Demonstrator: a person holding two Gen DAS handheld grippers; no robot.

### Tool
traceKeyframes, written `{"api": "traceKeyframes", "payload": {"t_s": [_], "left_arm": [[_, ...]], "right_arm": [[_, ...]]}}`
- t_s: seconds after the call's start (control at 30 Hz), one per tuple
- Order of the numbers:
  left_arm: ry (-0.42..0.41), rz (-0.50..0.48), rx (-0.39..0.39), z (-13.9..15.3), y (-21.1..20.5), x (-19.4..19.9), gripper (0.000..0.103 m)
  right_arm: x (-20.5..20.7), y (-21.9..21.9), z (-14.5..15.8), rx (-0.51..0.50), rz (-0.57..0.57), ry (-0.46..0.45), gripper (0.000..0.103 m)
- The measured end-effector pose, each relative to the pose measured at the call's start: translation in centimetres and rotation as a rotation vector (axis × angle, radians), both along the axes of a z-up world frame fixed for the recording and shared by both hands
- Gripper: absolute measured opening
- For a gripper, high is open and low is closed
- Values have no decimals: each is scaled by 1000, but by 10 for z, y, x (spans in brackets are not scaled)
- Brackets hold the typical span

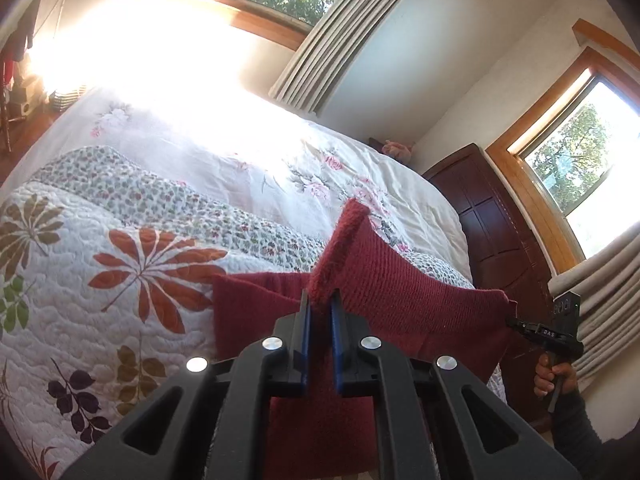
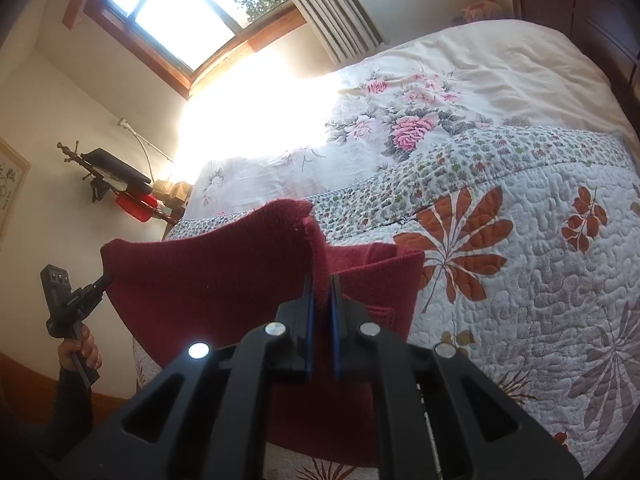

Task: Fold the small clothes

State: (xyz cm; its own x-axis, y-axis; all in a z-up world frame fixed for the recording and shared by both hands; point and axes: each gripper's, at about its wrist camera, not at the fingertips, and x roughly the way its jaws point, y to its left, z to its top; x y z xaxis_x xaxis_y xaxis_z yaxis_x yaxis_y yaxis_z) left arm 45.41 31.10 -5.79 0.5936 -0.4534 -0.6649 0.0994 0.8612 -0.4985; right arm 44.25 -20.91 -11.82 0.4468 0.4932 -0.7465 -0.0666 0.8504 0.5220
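Slippage is the risk: each hand-held gripper, left (image 1: 320,300) and right (image 2: 320,284), pinches only the red knit garment (image 1: 400,292) edge above the bed (image 1: 120,280); uneven pulling could skew the fold.

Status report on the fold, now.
Left gripper shut on red knit garment. Right gripper shut on opposite corner. Garment lifted, stretched over the floral quilt. Nothing in the way.

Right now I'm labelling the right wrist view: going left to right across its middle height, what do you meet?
Left gripper held in a hand → dark red knitted garment → right gripper pinching the garment's raised edge → white quilted bedspread with orange flower print.
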Motion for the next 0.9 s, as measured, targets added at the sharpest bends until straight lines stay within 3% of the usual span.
{"api": "traceKeyframes", "payload": {"t_s": [0.13, 0.5, 0.77, 0.9], "left_arm": [[17, -8, 8, -9, 1, 40, 8], [180, -4, -42, -72, 9, 136, 8], [414, 7, -34, -165, 11, 179, 8], [483, 11, 0, -198, 10, 185, 8]], "right_arm": [[38, -5, -9, 9, -23, 16, 6], [118, -8, -67, -27, -66, 130, 6], [145, -5, -130, -86, -81, 268, 6], [150, -4, -156, -110, -87, 327, 6]]}}
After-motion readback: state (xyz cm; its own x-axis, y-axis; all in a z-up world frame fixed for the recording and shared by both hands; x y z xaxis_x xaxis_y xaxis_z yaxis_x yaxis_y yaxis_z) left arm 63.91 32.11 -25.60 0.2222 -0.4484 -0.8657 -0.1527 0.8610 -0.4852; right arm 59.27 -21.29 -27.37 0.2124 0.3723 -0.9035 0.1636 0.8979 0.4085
